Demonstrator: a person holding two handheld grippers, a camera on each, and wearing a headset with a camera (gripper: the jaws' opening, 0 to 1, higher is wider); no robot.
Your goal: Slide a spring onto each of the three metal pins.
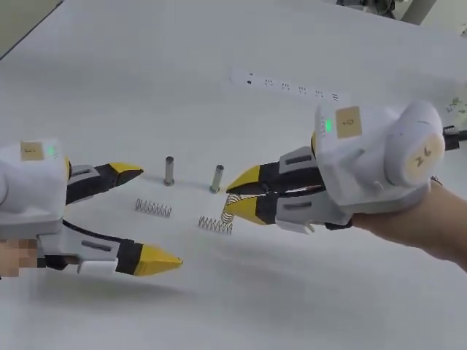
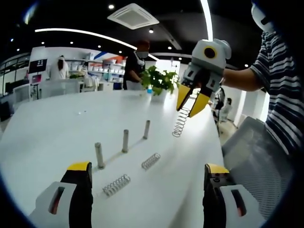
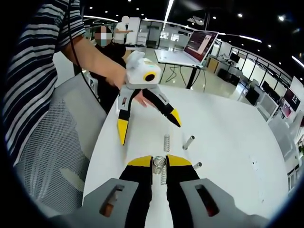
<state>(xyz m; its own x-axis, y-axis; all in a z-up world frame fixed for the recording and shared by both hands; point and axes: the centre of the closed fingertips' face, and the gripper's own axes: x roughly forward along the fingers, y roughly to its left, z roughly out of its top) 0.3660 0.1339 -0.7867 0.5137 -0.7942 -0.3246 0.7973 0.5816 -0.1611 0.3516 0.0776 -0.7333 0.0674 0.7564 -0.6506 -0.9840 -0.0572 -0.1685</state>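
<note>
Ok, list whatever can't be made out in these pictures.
- Head view: the third grey metal pin is hidden behind the right gripper.
- Head view: the coiled steel spring held there is mostly covered by the yellow-tipped jaws, so its full length cannot be judged.
- Head view: the long white power strip is too small and blurred to count its sockets.
</note>
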